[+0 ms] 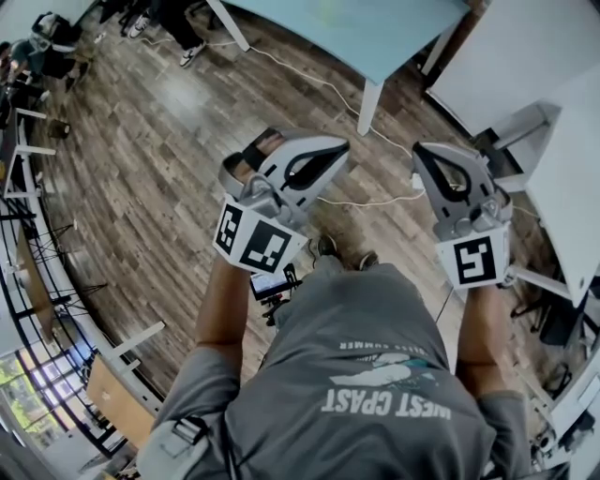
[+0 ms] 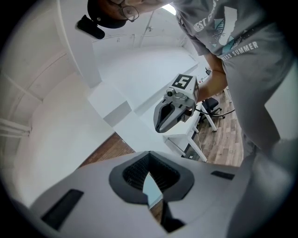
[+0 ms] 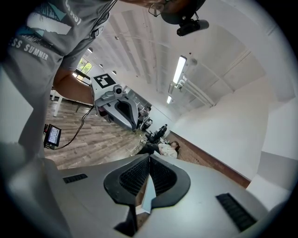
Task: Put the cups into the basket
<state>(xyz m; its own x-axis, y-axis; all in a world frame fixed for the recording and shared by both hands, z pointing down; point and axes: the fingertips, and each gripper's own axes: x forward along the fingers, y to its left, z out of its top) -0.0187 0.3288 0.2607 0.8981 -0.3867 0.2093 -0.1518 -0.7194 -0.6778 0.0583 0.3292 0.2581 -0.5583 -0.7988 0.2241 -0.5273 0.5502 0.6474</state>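
Observation:
No cup and no basket shows in any view. In the head view I hold both grippers up in front of my chest, over wooden floor. My left gripper (image 1: 337, 148) is shut with nothing in it, its marker cube (image 1: 255, 239) facing up. My right gripper (image 1: 421, 153) is also shut and empty. The two point roughly forward, a hand's width apart. In the left gripper view its own jaws (image 2: 149, 154) meet at the tips, and the right gripper (image 2: 173, 110) hangs beyond them. The right gripper view shows its own jaws (image 3: 150, 159) closed, with the left gripper (image 3: 118, 110) ahead.
A teal table (image 1: 375, 28) stands ahead, with white desks (image 1: 562, 178) at the right. A white cable (image 1: 366, 202) runs over the wooden floor (image 1: 159, 159). A small screen (image 1: 272, 284) sits by my feet. A person (image 3: 165, 148) rests on the floor farther off.

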